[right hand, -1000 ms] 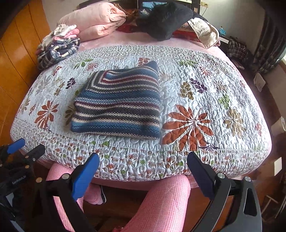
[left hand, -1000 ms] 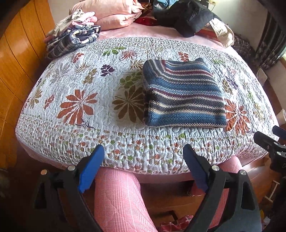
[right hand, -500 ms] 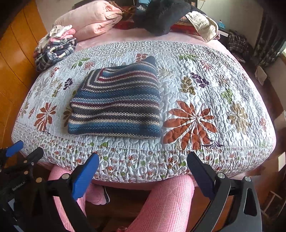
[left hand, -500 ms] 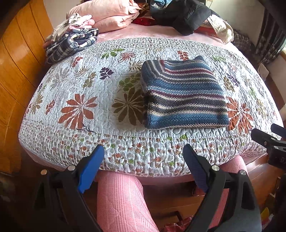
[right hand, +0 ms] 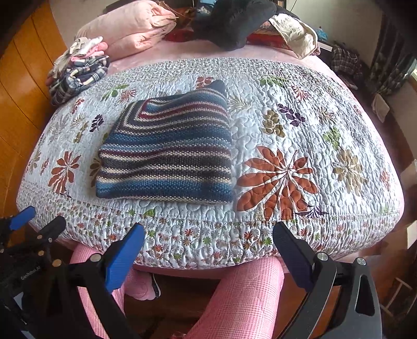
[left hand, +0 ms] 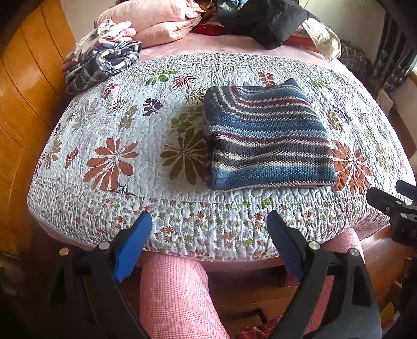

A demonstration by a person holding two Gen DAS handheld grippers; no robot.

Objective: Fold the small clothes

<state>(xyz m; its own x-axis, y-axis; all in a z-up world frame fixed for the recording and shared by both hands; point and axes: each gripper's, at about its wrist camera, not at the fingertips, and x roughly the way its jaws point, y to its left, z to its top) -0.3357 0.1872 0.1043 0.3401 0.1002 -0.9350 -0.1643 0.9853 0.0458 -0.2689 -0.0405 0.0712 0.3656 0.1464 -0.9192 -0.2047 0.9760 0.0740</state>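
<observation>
Bedroom setting: a bed covered by a pale blue floral quilt (left hand: 117,125) serves as the work surface, with orange wood panelling (left hand: 23,86) along its left side.

Left gripper (left hand: 208,234): fingers spread wide, blue pads (left hand: 133,242) facing inward, nothing held. It is short of the quilt's near edge, above a leg in pink checked trousers (left hand: 174,294).

Right gripper (right hand: 207,247): fingers likewise spread wide and empty, one blue pad (right hand: 125,256) in view, also short of the near edge and above the pink-trousered legs. The left tool's black body appears at the lower left of the right wrist view and carries small white lettering (right hand: 30,273); it appears to begin "GenRobot" but cannot be read with certainty.

Task item: a striped knitted garment (right hand: 166,153), in blue, dark grey, cream and maroon bands, lies folded into a compact rectangle on the quilt, close to the near edge and roughly central. Neither gripper touches it.

Further out: a stack of folded clothes (left hand: 101,62), plaid at the bottom with pink and pale pieces on top, sits at the quilt's far left corner. Beyond the far edge lie pink bedding (right hand: 125,28), a black garment (right hand: 229,20) and a cream cloth (right hand: 294,34). Dark curtains (right hand: 391,65) hang at the right.
</observation>
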